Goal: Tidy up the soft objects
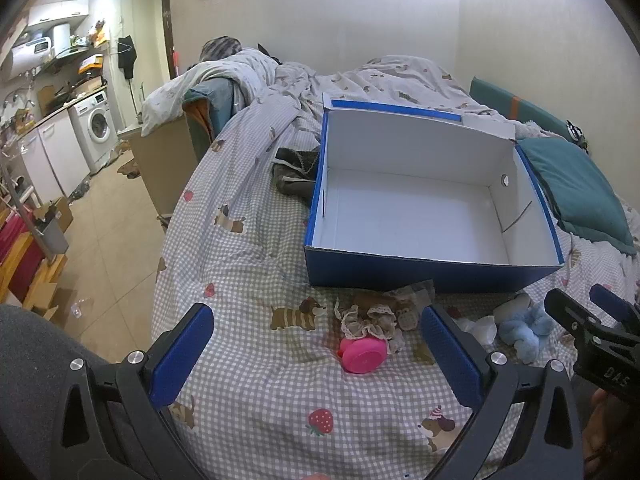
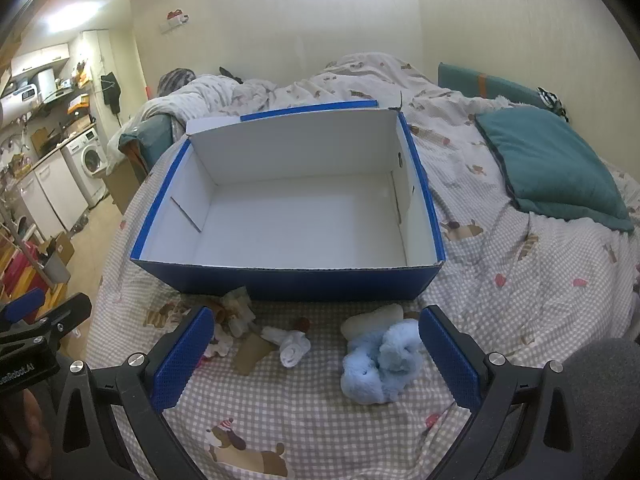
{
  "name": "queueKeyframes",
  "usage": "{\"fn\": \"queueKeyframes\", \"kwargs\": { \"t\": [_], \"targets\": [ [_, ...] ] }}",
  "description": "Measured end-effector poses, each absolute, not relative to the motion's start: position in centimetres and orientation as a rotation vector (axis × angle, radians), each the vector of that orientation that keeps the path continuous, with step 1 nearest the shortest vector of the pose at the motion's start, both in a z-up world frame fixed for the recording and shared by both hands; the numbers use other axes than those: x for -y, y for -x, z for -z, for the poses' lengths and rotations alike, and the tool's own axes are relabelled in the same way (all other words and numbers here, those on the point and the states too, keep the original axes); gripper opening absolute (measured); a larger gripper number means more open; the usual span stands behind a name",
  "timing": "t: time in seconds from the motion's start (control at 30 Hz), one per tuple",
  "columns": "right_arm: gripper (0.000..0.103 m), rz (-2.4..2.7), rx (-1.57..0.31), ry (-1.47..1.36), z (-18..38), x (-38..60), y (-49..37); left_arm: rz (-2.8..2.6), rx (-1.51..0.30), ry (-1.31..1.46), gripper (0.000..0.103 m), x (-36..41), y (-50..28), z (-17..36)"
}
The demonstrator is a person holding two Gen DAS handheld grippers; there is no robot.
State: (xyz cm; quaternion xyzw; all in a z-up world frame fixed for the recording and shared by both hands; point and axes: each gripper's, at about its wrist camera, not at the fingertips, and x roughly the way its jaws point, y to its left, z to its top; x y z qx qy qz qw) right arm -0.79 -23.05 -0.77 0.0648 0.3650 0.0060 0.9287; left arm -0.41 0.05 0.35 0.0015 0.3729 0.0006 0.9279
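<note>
On the bed (image 1: 248, 380), just in front of the empty blue shoebox (image 2: 288, 284), your soft items lie loose: a fluffy blue plush (image 2: 380, 364), a rolled white sock (image 2: 294, 346), a lace-trimmed doll (image 1: 372, 320) and a pink round piece (image 1: 362, 354) touching it. Your left tool (image 1: 318, 354) and right tool (image 2: 316, 354) both stand wide open and hold nothing. Expect risk in the clutter: closing on the doll may drag the pink piece along, the plush may compress and slip out over the box wall, and the quilt may snag in the jaws.
</note>
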Motion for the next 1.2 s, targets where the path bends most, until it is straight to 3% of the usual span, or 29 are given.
{"fn": "queueKeyframes", "kwargs": {
  "t": [1.2],
  "targets": [
    [0.103,-0.009,-0.75,-0.126,0.71,22.91,0.68,-0.001,-0.762,-0.006,0.103,-0.02,0.49,-0.34]
  ]
}}
